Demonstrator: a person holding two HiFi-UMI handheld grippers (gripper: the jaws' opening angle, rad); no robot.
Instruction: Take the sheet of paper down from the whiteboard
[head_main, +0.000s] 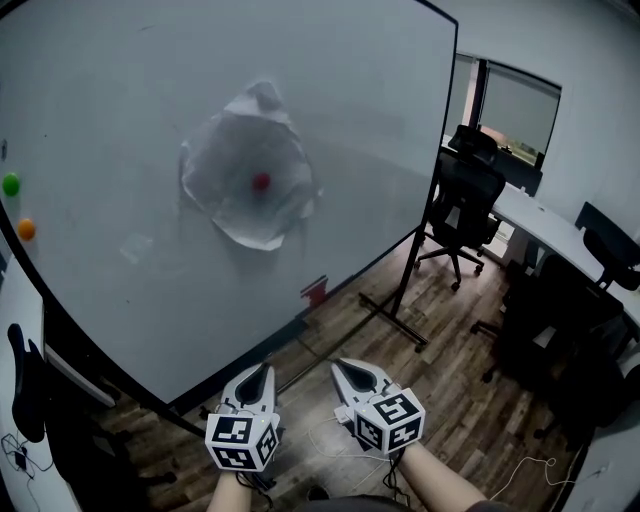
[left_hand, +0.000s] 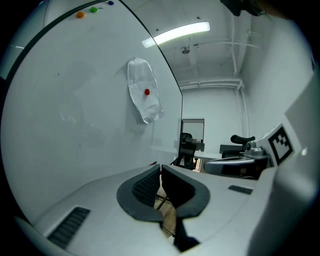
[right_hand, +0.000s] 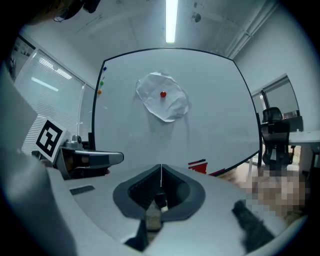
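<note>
White sheet of paper pinned to whiteboard by red magnet. Likely approach step: left tool and right tool closed, empty, well below. Next: open, reach up.

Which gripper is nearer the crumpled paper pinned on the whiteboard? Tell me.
Left, narrowly. The left gripper hangs almost straight below the crumpled paper, well short of it; the right gripper sits further off to the right.
</note>
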